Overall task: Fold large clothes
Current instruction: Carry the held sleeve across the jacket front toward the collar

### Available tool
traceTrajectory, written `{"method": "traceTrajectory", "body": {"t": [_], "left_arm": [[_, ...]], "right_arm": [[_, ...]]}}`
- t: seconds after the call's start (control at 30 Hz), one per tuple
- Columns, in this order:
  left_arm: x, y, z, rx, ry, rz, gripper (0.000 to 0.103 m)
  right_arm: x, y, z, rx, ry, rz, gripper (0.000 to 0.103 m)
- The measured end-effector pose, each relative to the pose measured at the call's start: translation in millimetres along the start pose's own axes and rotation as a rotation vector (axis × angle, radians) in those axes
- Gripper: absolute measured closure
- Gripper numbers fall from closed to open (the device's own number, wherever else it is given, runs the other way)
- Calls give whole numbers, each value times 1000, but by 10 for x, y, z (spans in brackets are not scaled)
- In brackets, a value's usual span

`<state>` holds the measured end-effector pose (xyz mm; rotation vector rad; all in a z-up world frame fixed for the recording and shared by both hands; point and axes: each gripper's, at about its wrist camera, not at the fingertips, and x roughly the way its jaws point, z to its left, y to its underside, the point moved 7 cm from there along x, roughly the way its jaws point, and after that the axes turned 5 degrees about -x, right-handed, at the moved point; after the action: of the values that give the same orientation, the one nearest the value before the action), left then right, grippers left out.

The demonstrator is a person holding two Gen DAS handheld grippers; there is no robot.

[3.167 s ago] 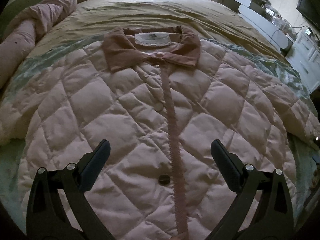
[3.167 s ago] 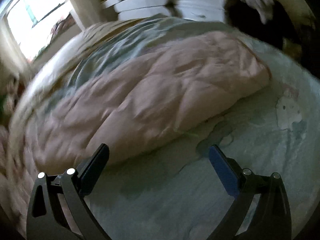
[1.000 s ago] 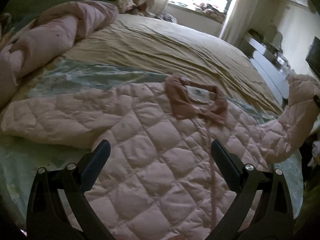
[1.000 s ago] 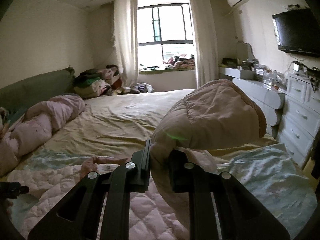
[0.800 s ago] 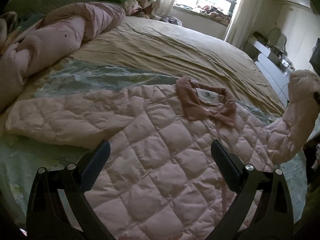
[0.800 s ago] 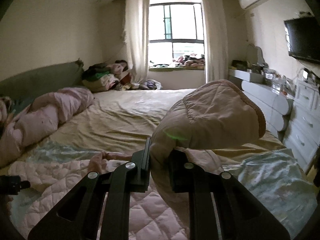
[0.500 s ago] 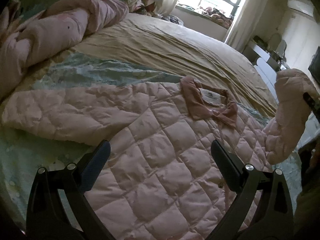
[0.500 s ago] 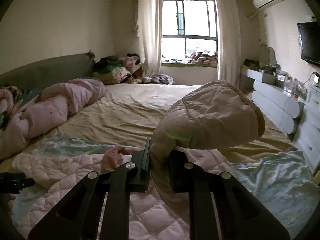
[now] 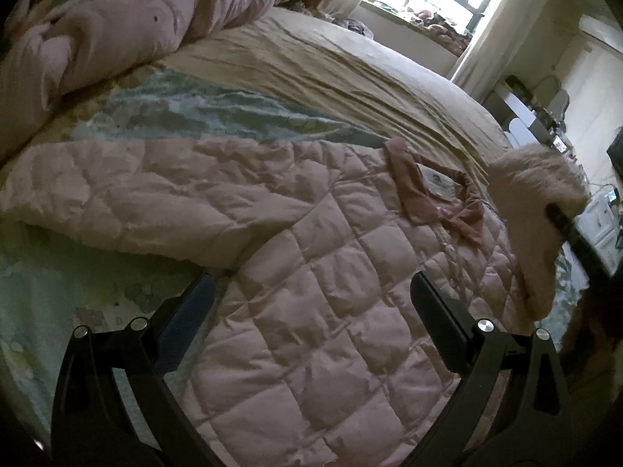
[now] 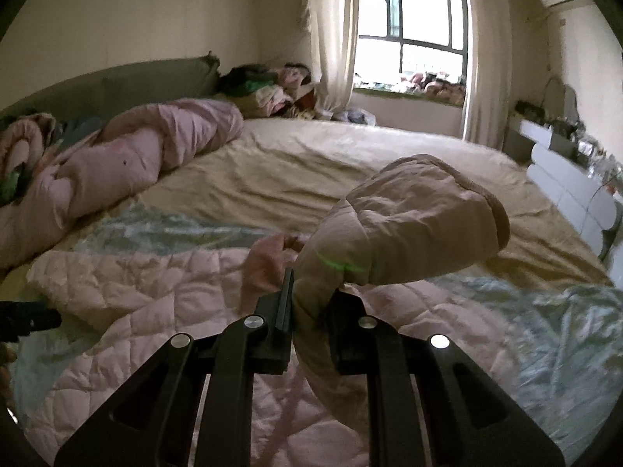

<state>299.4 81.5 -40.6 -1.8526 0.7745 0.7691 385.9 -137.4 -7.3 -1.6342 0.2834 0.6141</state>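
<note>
Bedroom daylight falls on the bed (image 9: 350, 78), where, in the left wrist view, the quilted pink jacket (image 9: 311, 292) is spread face up under the left hand-held gripper (image 9: 311, 303), its fingers held wide apart, while the far sleeve (image 9: 533, 210) has been raised higher than a second ago, so the inward fold is judged begun. In the right wrist view, that sleeve is clamped in the right hand-held gripper (image 10: 309, 307); the hem is cut off.
</note>
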Motion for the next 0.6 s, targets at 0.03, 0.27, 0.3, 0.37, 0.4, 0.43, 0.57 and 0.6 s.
{"method": "traceTrajectory", "body": {"t": [0.03, 0.27, 0.3, 0.37, 0.4, 0.43, 0.57, 0.6], "left_arm": [[13, -3, 16, -5, 4, 3, 9], [181, 20, -32, -4, 18, 28, 9], [205, 31, -59, 0, 24, 33, 9], [269, 54, -125, 1, 45, 45, 9], [299, 66, -151, -1, 54, 52, 9], [342, 82, -192, -7, 71, 66, 9], [447, 130, -351, -45, 161, 102, 9], [466, 135, -405, -61, 198, 113, 9]], "right_arm": [[74, 79, 63, 0, -8, 17, 89], [426, 627, 335, 33, -74, 142, 88], [440, 684, 354, 39, -83, 149, 87], [447, 813, 405, 63, -110, 158, 83], [438, 860, 415, 76, -123, 164, 81], [419, 907, 428, 96, -143, 170, 77], [291, 943, 385, 129, -141, 149, 63], [262, 944, 382, 130, -151, 146, 63]]}}
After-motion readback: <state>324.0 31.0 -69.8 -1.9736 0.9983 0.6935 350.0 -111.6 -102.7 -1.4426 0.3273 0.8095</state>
